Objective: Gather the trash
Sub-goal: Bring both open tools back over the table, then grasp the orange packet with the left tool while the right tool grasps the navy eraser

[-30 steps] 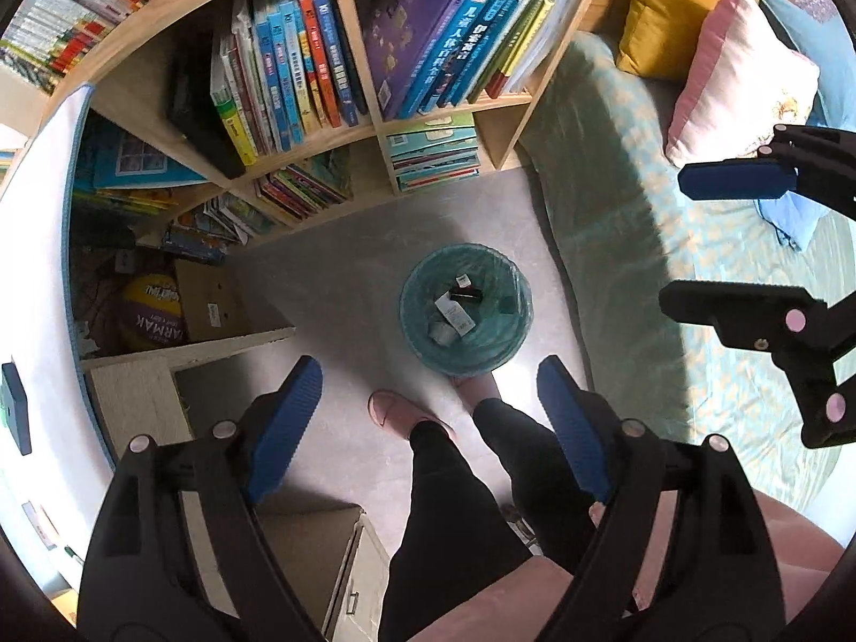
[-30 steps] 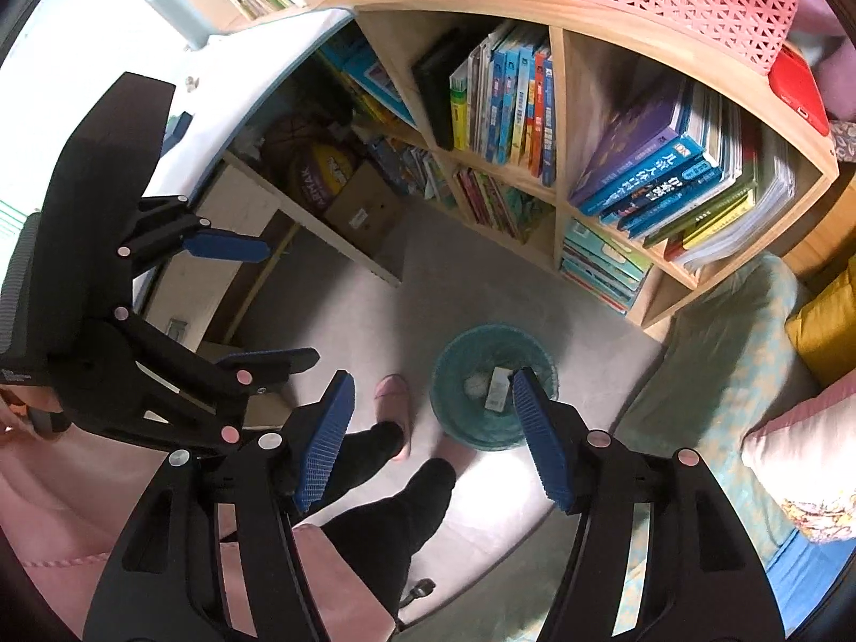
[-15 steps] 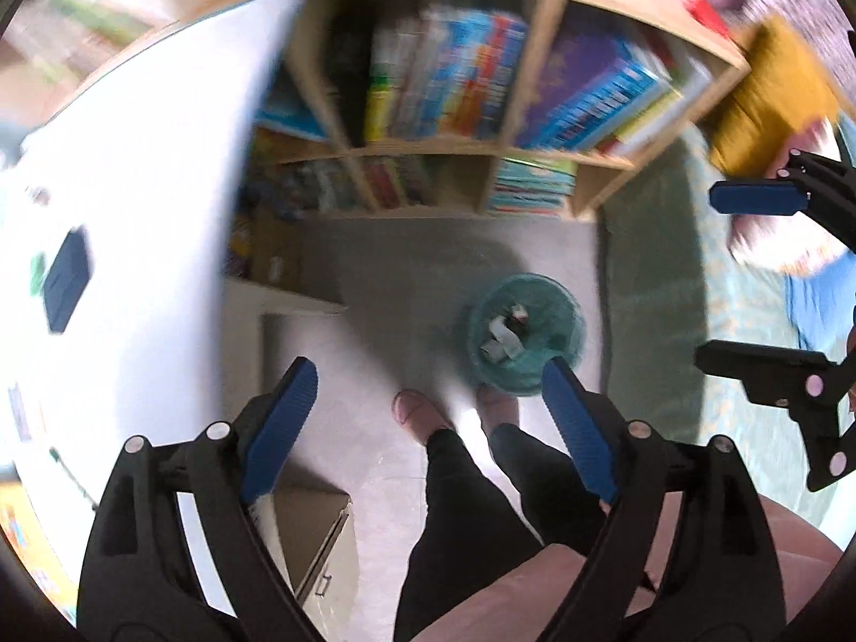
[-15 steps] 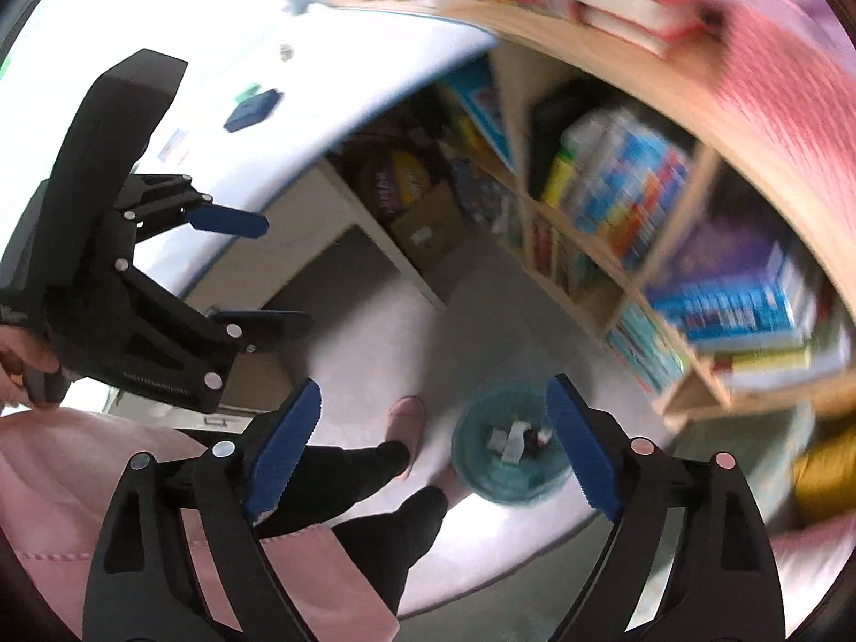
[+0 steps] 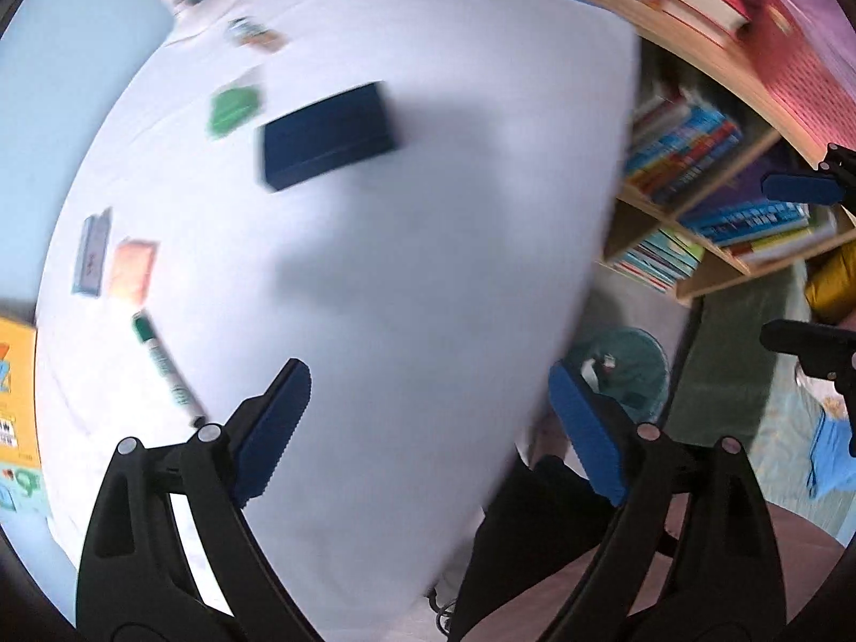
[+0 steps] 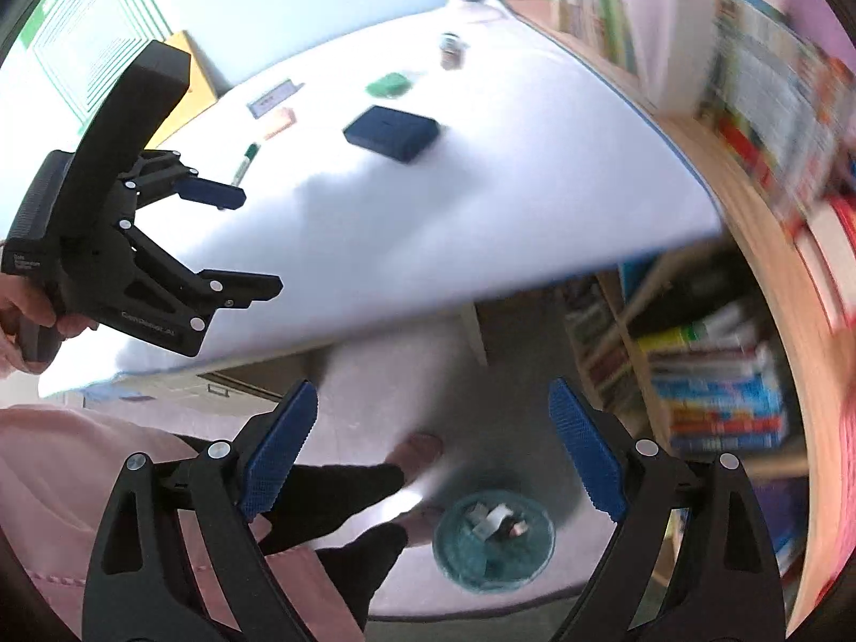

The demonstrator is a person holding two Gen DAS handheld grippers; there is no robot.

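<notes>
Trash [image 5: 166, 368] is lying spread over the white table [image 5: 406, 289], while the teal bin [image 6: 495, 540] with pieces already inside is standing near, on the floor beside the person's feet. The left gripper [image 5: 428, 428] is hanging over the near part of the table, its jaws just having been opening, and the right gripper [image 6: 433, 460] is hanging with jaws apart; both are holding nothing. I am judging it best to take the green marker at the near left first, then the cards, the dark blue box [image 5: 326, 134] and the green packet [image 5: 235, 109] farther away, slowing down before closing.

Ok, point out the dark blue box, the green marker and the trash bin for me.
dark blue box [image 6: 391, 132], right wrist view, middle of its top face.
green marker [image 5: 165, 368], left wrist view, middle of its barrel.
trash bin [image 6: 446, 556], right wrist view, left side of its teal rim.
</notes>
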